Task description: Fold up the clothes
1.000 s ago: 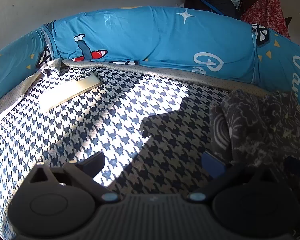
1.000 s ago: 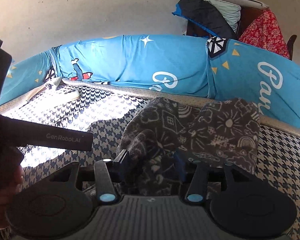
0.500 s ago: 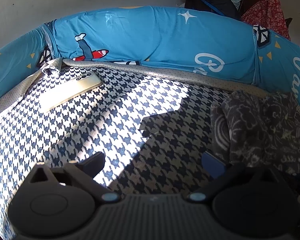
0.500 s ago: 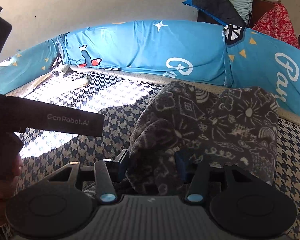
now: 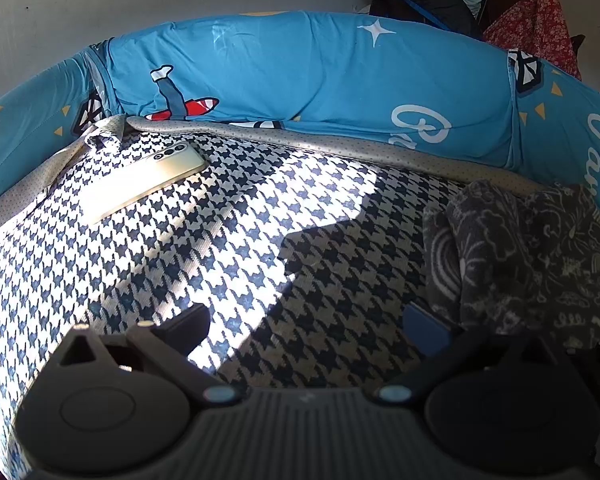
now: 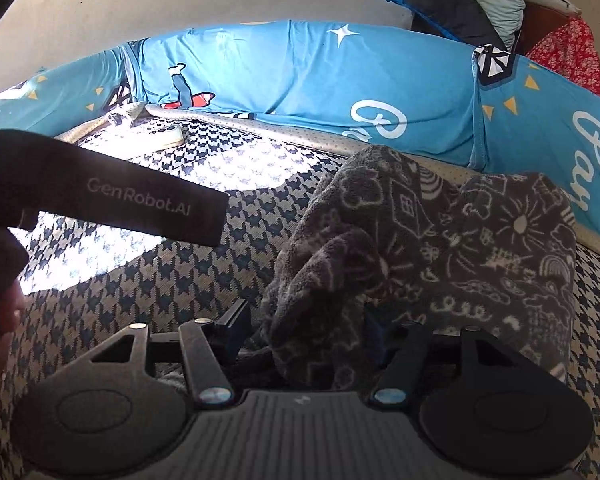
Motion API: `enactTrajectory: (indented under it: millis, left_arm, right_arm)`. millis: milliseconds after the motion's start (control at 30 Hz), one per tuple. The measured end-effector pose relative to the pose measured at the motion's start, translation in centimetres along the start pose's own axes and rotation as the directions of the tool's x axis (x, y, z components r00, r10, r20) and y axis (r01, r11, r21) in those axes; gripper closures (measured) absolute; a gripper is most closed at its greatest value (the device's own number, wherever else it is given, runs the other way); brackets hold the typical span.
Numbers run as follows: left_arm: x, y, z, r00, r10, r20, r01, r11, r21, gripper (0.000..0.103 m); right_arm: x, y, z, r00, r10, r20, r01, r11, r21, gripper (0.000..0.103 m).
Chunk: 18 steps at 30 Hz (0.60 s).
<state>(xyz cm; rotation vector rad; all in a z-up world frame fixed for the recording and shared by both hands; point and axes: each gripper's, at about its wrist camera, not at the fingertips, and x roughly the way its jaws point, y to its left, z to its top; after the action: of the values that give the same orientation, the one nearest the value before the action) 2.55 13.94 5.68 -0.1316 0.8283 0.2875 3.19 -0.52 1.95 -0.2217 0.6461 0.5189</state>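
Houndstooth bedcover [image 5: 204,248] under open, empty left claw [image 5: 306,326]; right claw [image 6: 306,330] just widening, loose around the grey garment [image 6: 440,248], far pad hidden.

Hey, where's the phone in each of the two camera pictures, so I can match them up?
Left wrist view: the phone lies upper left on the houndstooth cover, in sunlight.
Right wrist view: the phone is small at far left, beyond the left tool's dark body.
Shared landmark: the red-and-white plane print on the blue bolster behind it.
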Motion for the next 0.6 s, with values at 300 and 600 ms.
enactTrajectory:
  millis: [300, 600]
  left_arm:
    - [-0.7, -0.5, -0.1, 1.0, 0.005, 0.017, -0.005, 1.0, 0.012, 0.0]
    - [-1.8, -1.0, -0.4, 1.0, 0.0, 0.025, -0.001, 1.0, 0.027, 0.0]
  right_arm:
    - [-0.5, 0.2, -0.2, 1.0, 0.008, 0.006, -0.008, 1.0, -0.025, 0.04]
    - [-2.1, 0.3, -0.5, 0.999, 0.045, 0.019, -0.045, 0.998, -0.032, 0.039]
